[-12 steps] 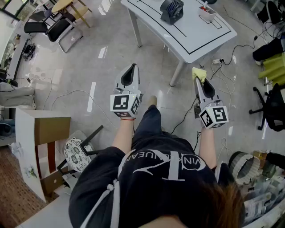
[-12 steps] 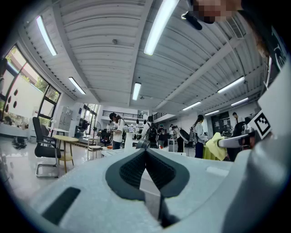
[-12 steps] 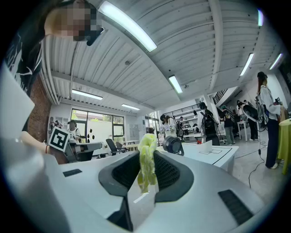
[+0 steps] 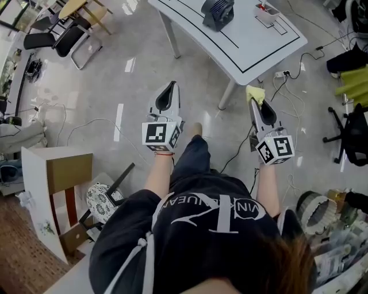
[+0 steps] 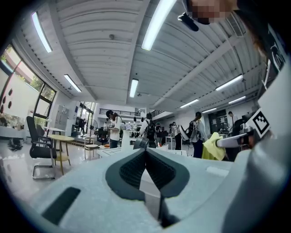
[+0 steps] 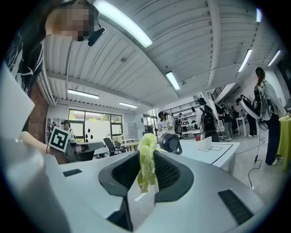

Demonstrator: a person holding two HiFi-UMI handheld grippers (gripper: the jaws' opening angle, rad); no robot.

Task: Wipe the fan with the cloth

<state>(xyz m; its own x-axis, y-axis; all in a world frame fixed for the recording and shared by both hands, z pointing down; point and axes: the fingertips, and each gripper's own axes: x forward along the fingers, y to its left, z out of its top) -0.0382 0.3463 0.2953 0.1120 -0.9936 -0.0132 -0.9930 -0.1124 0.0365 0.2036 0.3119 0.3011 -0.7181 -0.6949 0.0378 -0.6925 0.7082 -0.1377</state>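
Note:
A small dark fan [image 4: 217, 12] stands on the white table [image 4: 241, 51] ahead of me; in the right gripper view the fan [image 6: 170, 142] sits on the table's near corner. My right gripper [image 4: 255, 99] is shut on a yellow cloth [image 4: 256, 93], held level well short of the table. The cloth [image 6: 146, 160] hangs bunched between the jaws. My left gripper [image 4: 168, 91] is shut with nothing in it, held level over the floor. The left gripper view shows its jaws pressed together, and the yellow cloth [image 5: 213, 146] off to the right.
A small white tray [image 4: 268, 16] with a red item lies on the table right of the fan. Cables [image 4: 287, 86] trail on the floor by the table leg. Chairs [image 4: 63, 37] stand far left, a cabinet [image 4: 54, 184] near left, clutter at right. Several people stand beyond the table.
The whole scene has slid slightly: table and fan sit a little higher and left in the head view. Both grippers hold the same pose.

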